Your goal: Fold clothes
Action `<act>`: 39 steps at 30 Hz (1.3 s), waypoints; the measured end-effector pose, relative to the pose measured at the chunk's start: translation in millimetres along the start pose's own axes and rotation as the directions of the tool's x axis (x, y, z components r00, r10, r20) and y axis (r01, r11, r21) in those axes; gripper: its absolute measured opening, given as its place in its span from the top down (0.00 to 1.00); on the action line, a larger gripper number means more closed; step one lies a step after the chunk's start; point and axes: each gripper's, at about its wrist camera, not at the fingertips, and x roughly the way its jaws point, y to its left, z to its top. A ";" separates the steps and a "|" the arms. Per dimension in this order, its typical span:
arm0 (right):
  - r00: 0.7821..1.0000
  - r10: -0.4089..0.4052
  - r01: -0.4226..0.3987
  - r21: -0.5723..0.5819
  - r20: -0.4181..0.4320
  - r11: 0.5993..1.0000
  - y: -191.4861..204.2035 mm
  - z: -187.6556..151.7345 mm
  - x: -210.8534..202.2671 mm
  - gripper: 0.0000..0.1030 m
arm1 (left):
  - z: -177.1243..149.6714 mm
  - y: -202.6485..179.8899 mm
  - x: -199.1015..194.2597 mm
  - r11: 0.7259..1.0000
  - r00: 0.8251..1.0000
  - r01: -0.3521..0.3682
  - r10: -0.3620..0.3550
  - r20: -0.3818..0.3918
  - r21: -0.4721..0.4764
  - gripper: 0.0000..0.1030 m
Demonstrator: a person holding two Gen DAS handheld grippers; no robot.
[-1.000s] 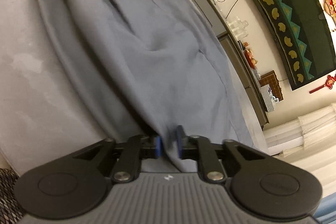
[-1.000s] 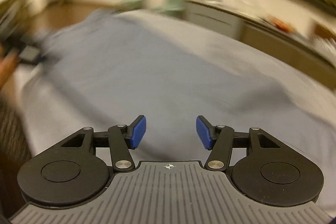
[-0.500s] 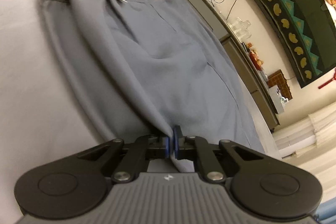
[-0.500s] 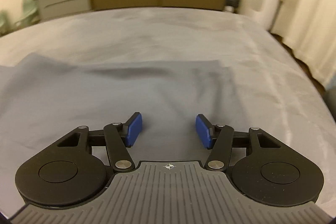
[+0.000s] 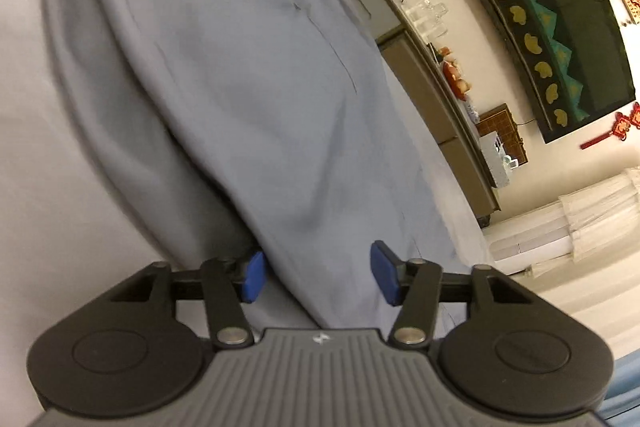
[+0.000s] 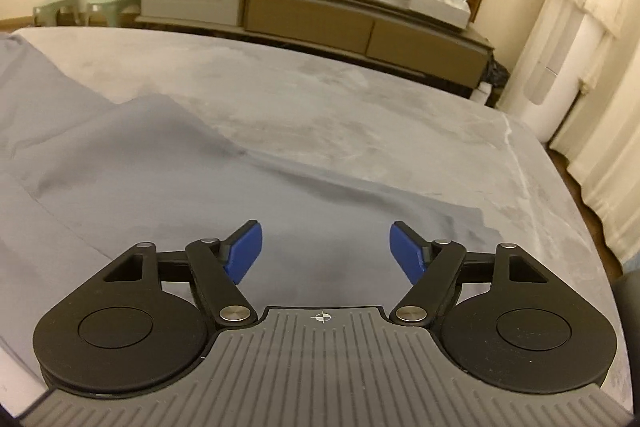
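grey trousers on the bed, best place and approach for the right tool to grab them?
Probably the free hem edge of the grey trousers, approached from the bare bed side: it lies flat and exposed just ahead of the open right tool.

Grey trousers point(image 5: 248, 99), as seen from my left side: a plain blue-grey woven pair lying lengthwise on the grey bed, waistband at the far end, legs running toward me. One leg is folded over the other, the lower layer showing as a darker band along the left edge. A side seam and a pocket slit mark the upper layer. From my right side, the cloth point(image 6: 132, 163) lies rumpled, with a raised ridge.
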 end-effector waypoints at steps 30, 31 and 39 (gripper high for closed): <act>0.996 -0.047 0.071 0.368 -0.072 0.927 -119.1 -23.2 33.2 0.48 | -46.5 10.1 -36.7 0.994 0.994 -0.097 0.095 0.056 0.043 0.84; 0.997 -0.058 0.077 0.412 -0.058 0.908 -134.6 -29.4 24.5 0.44 | -48.7 6.5 -36.2 0.994 0.995 -0.090 0.087 0.052 0.058 0.81; 0.997 0.070 -0.049 0.448 -0.031 0.893 -175.9 -61.4 12.5 0.65 | -65.5 -20.0 -24.5 0.981 0.993 -0.108 0.098 0.064 0.164 0.72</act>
